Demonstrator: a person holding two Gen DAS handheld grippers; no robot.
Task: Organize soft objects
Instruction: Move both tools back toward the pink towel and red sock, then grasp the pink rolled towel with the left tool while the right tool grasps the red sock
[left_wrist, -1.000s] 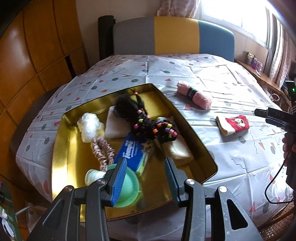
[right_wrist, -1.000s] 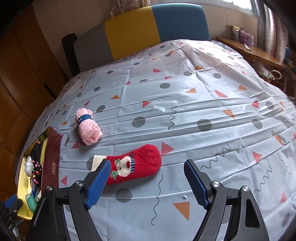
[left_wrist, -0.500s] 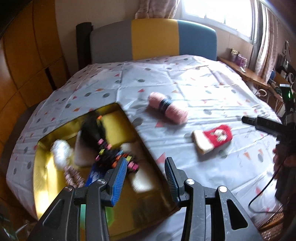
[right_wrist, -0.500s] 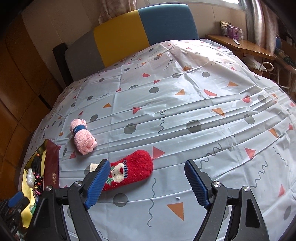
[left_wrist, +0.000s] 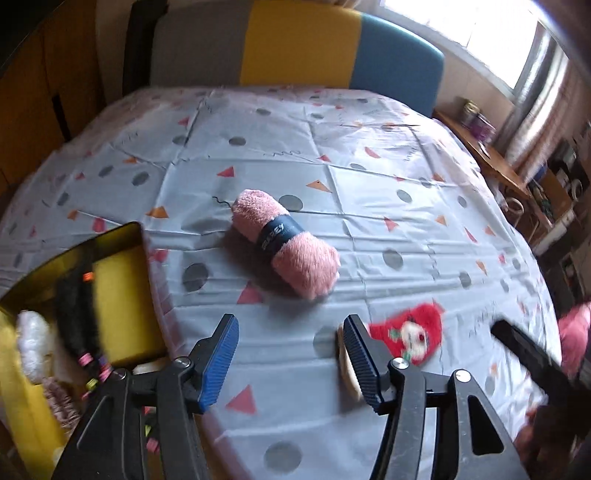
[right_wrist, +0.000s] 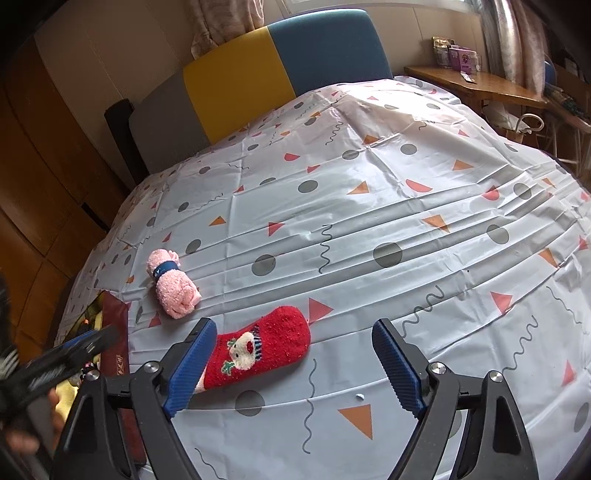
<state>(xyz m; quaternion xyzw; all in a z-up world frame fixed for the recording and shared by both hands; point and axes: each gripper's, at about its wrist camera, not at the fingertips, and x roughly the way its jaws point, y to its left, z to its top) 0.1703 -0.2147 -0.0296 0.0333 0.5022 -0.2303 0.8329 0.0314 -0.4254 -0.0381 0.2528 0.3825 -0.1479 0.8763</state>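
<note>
Left tongs (left_wrist: 290, 356) spread, just been widening, nothing between; pink towel roll (left_wrist: 286, 242) on bed (left_wrist: 369, 110) ahead. Right tongs (right_wrist: 291, 369) spread wide, empty; red sock (right_wrist: 258, 350) beside left finger.

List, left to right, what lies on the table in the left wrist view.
Gold tray holding a white fluffy item and a black beaded hairpiece → pink rolled towel → red Christmas sock.

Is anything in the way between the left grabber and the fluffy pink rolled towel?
Nothing visible is. The left gripper has just been opening its jaws, with nothing between them, and only bare patterned tablecloth lies between it and the fluffy pink rolled towel with a dark band. The red Christmas sock lies off to the side.
</note>
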